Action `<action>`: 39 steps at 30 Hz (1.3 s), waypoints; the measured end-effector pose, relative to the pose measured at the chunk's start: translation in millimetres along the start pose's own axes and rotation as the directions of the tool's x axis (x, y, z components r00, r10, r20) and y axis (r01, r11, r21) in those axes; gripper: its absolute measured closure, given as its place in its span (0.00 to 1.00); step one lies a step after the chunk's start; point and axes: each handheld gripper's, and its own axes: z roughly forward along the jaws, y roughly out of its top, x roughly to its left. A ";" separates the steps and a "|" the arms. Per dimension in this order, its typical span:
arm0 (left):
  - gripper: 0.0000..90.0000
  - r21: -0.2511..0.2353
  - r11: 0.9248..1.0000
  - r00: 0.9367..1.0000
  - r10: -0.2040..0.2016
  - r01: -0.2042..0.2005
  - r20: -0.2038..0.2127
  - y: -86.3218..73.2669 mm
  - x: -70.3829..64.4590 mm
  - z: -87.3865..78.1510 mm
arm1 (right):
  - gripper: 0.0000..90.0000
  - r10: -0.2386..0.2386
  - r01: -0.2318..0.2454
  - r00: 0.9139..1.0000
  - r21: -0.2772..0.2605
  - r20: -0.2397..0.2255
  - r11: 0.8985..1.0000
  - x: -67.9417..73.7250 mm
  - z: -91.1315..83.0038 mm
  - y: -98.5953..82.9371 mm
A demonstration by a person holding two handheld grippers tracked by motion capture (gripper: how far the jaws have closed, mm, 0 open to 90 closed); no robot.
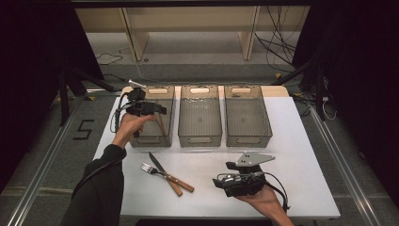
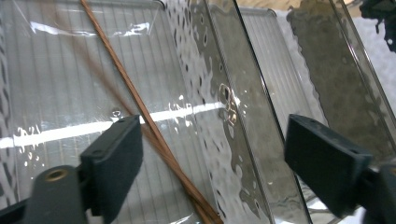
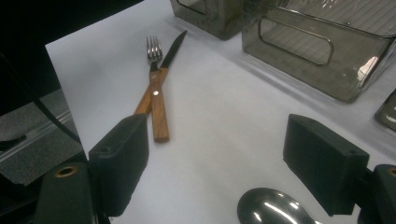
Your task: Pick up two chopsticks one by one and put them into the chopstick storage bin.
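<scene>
High view: left gripper hangs over the left bin, where a pair of chopsticks leans inside, so this looks like cutlery sorting by type. Middle bin and right bin are empty. Fork and knife lie crossed on the white table; right gripper waits beside them.

Left gripper view: jaws wide apart, holding nothing. Chopsticks run diagonally across the bin floor, ahead of the jaws.

Right gripper view: jaws apart, empty, aimed at the fork and knife, probably lined up for the next pick. Spoon bowl lies on the table just below the jaws.
</scene>
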 end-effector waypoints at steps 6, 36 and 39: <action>0.18 -0.042 0.999 0.999 0.007 -0.005 0.032 -4.2 -2.2 -8.5 | 0.26 0.002 -0.002 1.000 -0.002 0.000 1.000 -1.1 -1.3 0.6; 0.18 -0.228 0.956 0.963 0.221 -0.183 0.155 -113.8 -32.3 -66.1 | 0.27 0.000 0.000 0.999 0.013 0.048 1.000 -23.5 -18.3 9.8; 0.19 -0.245 0.952 0.960 0.229 -0.185 0.164 -125.5 -29.8 -66.5 | 0.29 0.003 -0.004 0.998 0.016 0.063 1.000 -30.4 -23.4 11.8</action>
